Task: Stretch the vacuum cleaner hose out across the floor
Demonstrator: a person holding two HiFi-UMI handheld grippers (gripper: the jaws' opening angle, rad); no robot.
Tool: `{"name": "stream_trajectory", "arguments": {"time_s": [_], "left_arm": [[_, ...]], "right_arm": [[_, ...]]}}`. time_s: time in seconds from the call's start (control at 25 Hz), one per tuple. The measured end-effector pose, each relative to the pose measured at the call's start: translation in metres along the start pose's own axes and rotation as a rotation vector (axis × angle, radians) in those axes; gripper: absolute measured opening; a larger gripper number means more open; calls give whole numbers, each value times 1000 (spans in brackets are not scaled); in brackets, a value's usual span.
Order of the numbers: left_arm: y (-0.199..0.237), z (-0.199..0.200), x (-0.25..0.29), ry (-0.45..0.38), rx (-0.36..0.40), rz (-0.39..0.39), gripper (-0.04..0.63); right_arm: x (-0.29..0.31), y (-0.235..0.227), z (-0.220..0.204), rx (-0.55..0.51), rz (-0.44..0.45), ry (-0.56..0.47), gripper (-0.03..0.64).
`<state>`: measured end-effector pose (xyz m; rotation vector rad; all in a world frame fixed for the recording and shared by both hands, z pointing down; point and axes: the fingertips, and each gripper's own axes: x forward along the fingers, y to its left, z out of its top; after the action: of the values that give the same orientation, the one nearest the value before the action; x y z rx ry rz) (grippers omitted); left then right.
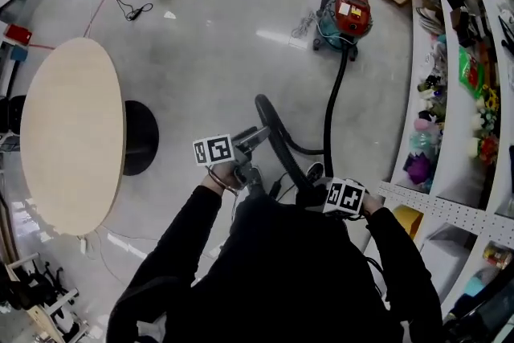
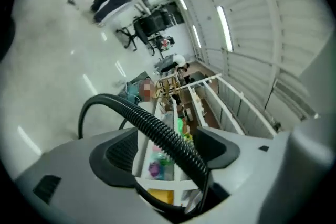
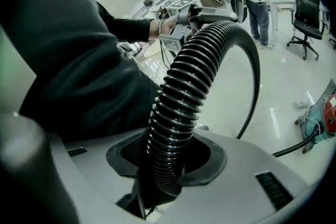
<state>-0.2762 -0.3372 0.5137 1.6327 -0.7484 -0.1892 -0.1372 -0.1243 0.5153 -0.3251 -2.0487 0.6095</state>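
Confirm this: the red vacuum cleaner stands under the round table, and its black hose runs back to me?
Wrong place: the head view shows the red vacuum cleaner on open floor by the shelves, clear of the round table. Its black hose does run back to you.

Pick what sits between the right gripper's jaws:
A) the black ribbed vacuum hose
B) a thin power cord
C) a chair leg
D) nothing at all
A: in the right gripper view, the right gripper has its jaws pressed on the black ribbed hose, which rises out from between them and arcs away.
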Motion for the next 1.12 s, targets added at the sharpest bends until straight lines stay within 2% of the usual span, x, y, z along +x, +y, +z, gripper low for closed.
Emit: {"name": "stream_trajectory", "arguments": {"time_s": [0.08,0.12,0.2,0.28,0.48,0.56,0.6,0.64,0.72,0.76,0.8,0.84,0.92,0.96,1.04,1.08,1.12], "left_arm": [[14,-13,0,-28,-130,-22,363],[21,-23,2,-27,-167,-12,368],[30,-44,6,-4,-187,21,370],[28,-63,4,42,-134,50,370],[-20,-113,-24,197,144,64,370],[-48,-138,-38,217,209,67,370],[-61,-148,-44,196,201,65,370],[-73,-156,-49,151,158,59,367],[-88,-163,-63,8,47,59,367],[-92,-169,-71,-47,65,89,367],[-94,-180,-79,-52,179,154,367],[-95,-198,-83,4,377,241,367],[-99,-248,-75,237,867,391,367],[-101,-273,-64,366,1100,434,368],[-107,-314,-35,558,1492,460,367],[-110,-331,-21,617,1644,452,367],[-112,-346,-9,664,1765,435,367]], "right_arm": [[7,11,-6,-10,-12,38,164],[9,16,-10,-12,-17,48,164],[12,25,-22,-18,-28,66,164],[12,36,-34,-36,-37,91,164],[-2,73,-78,-160,-26,154,164],[-11,91,-99,-228,-25,168,164],[-17,99,-111,-260,-29,170,164],[-22,105,-125,-287,-37,171,164],[-31,113,-153,-319,-52,161,164],[-32,118,-167,-323,-52,149,164],[-32,122,-182,-320,-46,137,164],[-31,126,-197,-311,-40,130,164],[-29,133,-221,-297,-42,127,163],[-29,136,-229,-298,-45,130,163],[-33,143,-237,-313,-48,155,163],[-36,146,-239,-324,-46,175,163],[-38,150,-241,-336,-43,196,163]]}}
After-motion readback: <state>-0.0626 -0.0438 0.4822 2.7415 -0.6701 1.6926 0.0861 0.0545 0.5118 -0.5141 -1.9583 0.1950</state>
